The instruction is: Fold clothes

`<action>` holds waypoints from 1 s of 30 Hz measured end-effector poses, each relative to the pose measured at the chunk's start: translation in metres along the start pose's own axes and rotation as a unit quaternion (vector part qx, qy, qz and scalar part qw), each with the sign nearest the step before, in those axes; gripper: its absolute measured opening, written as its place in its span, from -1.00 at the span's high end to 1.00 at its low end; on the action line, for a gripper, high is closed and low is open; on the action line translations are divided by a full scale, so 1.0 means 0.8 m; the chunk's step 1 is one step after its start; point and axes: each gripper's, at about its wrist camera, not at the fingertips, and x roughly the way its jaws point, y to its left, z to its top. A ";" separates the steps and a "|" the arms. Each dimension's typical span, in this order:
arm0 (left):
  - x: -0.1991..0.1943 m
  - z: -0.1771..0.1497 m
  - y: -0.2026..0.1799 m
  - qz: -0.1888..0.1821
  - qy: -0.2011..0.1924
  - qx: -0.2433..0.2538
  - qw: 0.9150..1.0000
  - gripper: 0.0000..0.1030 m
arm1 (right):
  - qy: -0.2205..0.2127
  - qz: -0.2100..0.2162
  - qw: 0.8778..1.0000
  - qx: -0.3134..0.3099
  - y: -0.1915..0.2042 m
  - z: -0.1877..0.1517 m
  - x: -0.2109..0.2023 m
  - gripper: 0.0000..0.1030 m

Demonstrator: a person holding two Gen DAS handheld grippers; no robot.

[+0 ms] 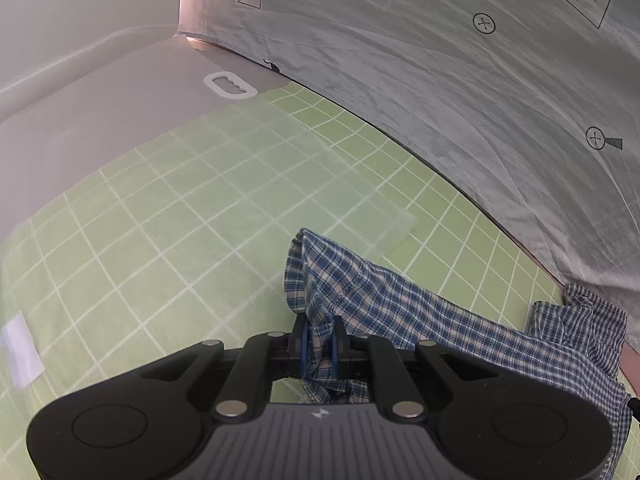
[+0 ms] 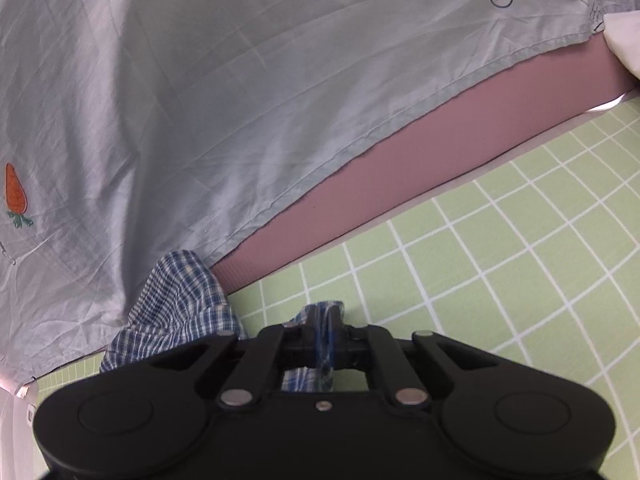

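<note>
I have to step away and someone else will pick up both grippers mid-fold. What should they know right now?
Left gripper: shut on the plaid garment.
Right gripper: shut on the same plaid garment, on another bit of the cloth.
Where: the garment lies bunched on the green grid mat, one end crumpled against the pale grey sheet at the mat's edge.
Done: both holds are taken.
Left: no fold shows yet; spread it flat, then fold.

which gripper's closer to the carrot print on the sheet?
Right, probably. The carrot print sits up-left of the right gripper. The left gripper grips the plaid garment; no carrot in its view.
</note>
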 end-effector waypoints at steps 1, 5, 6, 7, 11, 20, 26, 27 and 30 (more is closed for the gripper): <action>0.001 0.000 0.000 0.000 0.001 -0.001 1.000 0.77 | -0.004 -0.005 1.000 -0.003 -0.001 0.000 -0.008 0.93; -0.001 -0.003 -0.004 -0.007 0.005 0.001 1.000 0.77 | -0.010 -0.040 0.999 -0.028 -0.007 -0.015 -0.045 0.47; -0.002 -0.004 -0.005 -0.009 0.006 0.002 1.000 0.77 | -0.009 -0.049 0.998 -0.035 -0.009 -0.022 -0.055 0.30; -0.006 -0.005 -0.008 -0.015 0.005 0.005 1.000 0.77 | -0.010 -0.056 0.998 -0.040 -0.011 -0.030 -0.065 0.27; -0.022 -0.011 -0.028 -0.046 0.005 0.026 0.999 0.77 | -0.006 -0.071 0.997 -0.040 -0.019 -0.065 -0.109 0.01; -0.085 -0.080 -0.118 -0.186 0.042 0.134 0.972 0.78 | -0.006 -0.111 0.993 -0.046 -0.033 -0.134 -0.192 -0.60; -0.110 -0.182 -0.165 -0.221 0.111 0.222 0.943 0.57 | -0.020 -0.105 0.992 -0.065 -0.036 -0.161 -0.239 -0.87; -0.107 -0.194 -0.167 -0.214 0.134 0.231 0.940 0.39 | -0.023 -0.103 0.992 -0.067 -0.036 -0.165 -0.245 -0.90; -0.109 -0.206 -0.158 -0.189 0.151 0.237 0.941 0.08 | -0.034 -0.099 0.992 -0.076 -0.032 -0.176 -0.257 -0.99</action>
